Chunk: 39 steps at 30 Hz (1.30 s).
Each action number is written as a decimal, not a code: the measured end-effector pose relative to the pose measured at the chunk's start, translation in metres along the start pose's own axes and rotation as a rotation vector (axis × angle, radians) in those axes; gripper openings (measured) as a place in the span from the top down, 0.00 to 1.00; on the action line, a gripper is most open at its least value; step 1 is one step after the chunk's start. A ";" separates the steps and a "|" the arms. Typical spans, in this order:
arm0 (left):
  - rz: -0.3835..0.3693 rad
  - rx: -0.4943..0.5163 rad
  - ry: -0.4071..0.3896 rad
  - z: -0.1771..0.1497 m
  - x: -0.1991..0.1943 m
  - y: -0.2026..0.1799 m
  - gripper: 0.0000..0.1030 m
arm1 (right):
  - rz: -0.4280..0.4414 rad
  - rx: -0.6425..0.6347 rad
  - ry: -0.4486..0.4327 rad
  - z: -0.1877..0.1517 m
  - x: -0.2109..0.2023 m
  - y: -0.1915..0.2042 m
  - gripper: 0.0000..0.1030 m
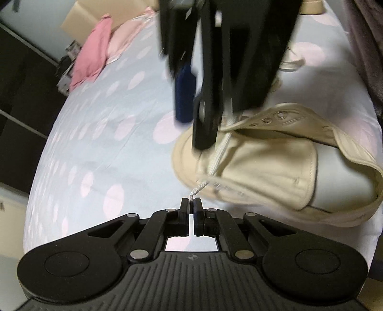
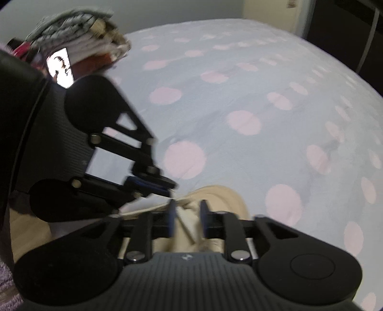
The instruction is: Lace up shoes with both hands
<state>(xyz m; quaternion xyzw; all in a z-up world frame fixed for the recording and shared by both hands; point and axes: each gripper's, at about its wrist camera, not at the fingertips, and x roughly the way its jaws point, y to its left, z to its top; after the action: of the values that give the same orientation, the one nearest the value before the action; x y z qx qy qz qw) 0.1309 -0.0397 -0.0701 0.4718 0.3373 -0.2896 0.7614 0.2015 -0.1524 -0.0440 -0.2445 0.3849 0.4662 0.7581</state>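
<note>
A beige high-top shoe (image 1: 268, 162) lies on the dotted bedsheet (image 1: 107, 134), tongue up, eyelets along its far flap. My left gripper (image 1: 190, 202) is shut on the tip of the white lace (image 1: 221, 153), which runs up across the tongue. My right gripper (image 1: 205, 119) hangs over the shoe from above, blurred, with the lace beside its fingers. In the right wrist view my right gripper (image 2: 186, 215) is open, fingers on either side of the shoe's beige fabric (image 2: 191, 220); the left gripper (image 2: 167, 185) is close at the left.
Pink clothes (image 1: 95, 52) and a cardboard box (image 1: 81, 16) lie at the bed's far left. A stack of folded laundry (image 2: 79, 38) and a lit phone screen (image 2: 60, 67) sit at the far corner. Dark furniture (image 1: 21, 100) borders the bed.
</note>
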 end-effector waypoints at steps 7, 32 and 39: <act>0.050 -0.060 0.015 -0.011 -0.019 0.009 0.99 | -0.144 0.113 0.005 -0.024 -0.004 -0.053 0.69; 0.101 -0.204 0.070 -0.040 -0.034 0.024 0.99 | -0.282 0.401 0.130 -0.156 -0.009 -0.114 0.78; 0.105 -0.207 0.081 -0.043 -0.031 0.025 0.99 | -0.306 0.372 0.190 -0.164 0.024 -0.119 0.79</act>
<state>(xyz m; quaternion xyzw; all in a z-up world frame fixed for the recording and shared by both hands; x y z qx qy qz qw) 0.1205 0.0127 -0.0467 0.4190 0.3707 -0.1935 0.8060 0.2560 -0.3129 -0.1579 -0.1992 0.4920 0.2422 0.8122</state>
